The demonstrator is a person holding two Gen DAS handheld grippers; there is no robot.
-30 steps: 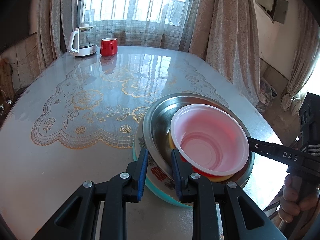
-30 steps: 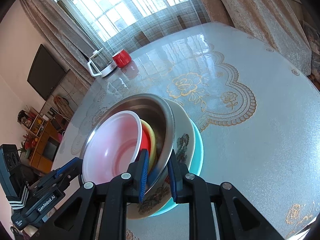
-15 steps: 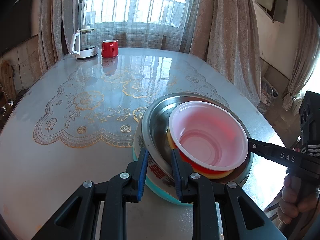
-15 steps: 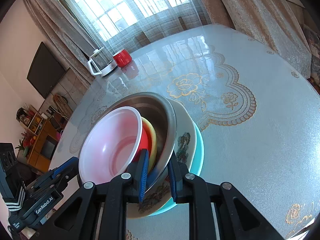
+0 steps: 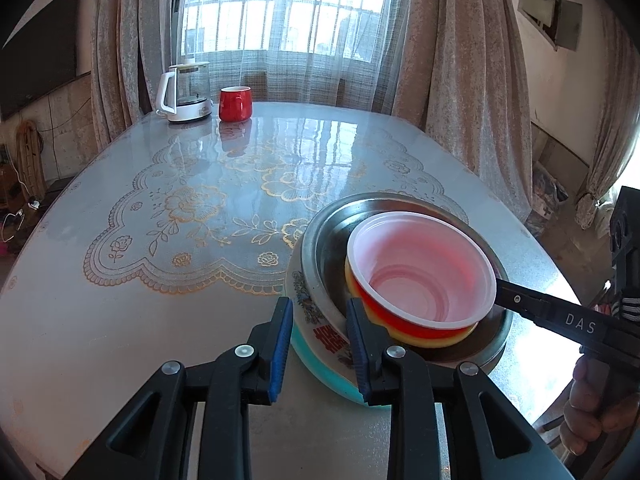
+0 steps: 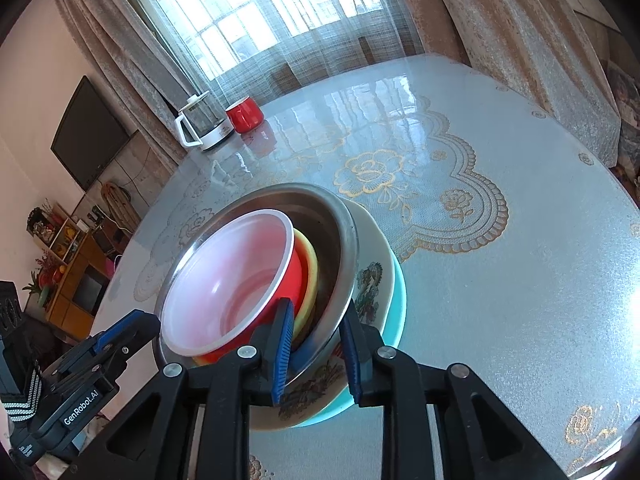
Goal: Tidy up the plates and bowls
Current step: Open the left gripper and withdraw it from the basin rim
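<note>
Left tongs (image 5: 318, 342) sit at the near edge of the stack, jaws opening, w/ the rims of the floral plate (image 5: 306, 304) and teal plate (image 5: 320, 364) between the blue pads (image 5: 280, 344); pads look clear of the rims, not pressing. Right tongs (image 6: 314, 346) come in from the opposite side, jaws also opening, straddling the rim of the steel bowl (image 6: 344, 240); a gap shows at each pad, so no grip. The stack rests on the surface (image 5: 180, 300) near its edge: teal plate at bottom, floral plate on it, steel bowl next, then a yellow bowl (image 5: 436, 336), w/ a red bowl (image 5: 420, 268), white inside, on top and off-centre toward the right tongs' side. A hand (image 5: 596, 412) holds the right tool at the frame edge in left wrist view. Beyond the stack, a lace-pattern cloth (image 5: 188, 208) under clear cover. Far end, by the curtained window (image 5: 288, 8): a red mug (image 5: 235, 103) just beside a white kettle (image 5: 182, 94).
</note>
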